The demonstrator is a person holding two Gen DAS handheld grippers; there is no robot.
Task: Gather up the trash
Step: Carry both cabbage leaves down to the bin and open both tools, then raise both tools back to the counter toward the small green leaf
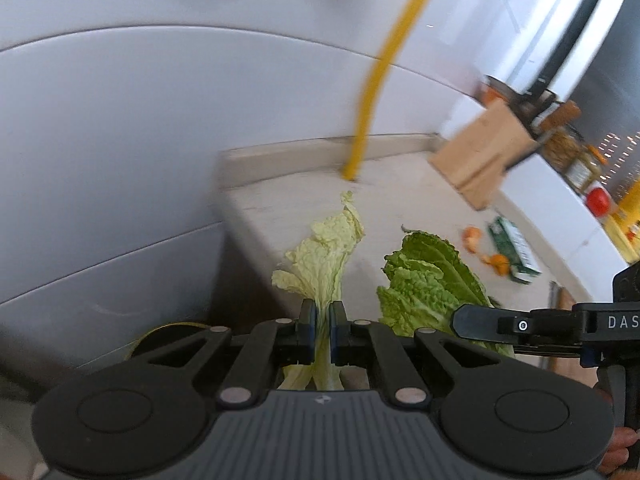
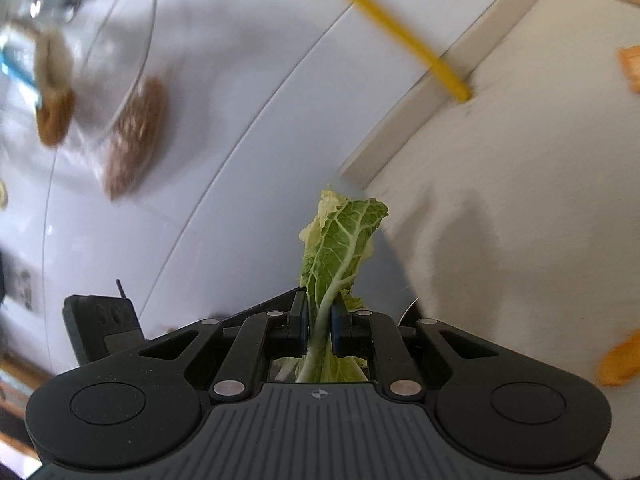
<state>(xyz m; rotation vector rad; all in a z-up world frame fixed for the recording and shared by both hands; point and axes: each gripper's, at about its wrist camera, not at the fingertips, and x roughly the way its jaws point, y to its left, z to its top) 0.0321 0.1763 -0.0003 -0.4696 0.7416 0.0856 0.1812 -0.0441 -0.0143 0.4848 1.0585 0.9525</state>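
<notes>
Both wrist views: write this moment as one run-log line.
left gripper: shut on pale leaf | right gripper: shut on green leaf | counter: peels remain

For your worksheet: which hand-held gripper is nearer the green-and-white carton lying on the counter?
Right. The right hand-held gripper sits between the left hand-held gripper and the carton, which lies beyond it, further right.

Pale yellow-green cabbage leaf [image 1: 324, 256], darker green leaf [image 2: 340, 248], yellow pipe [image 1: 380, 76]
</notes>
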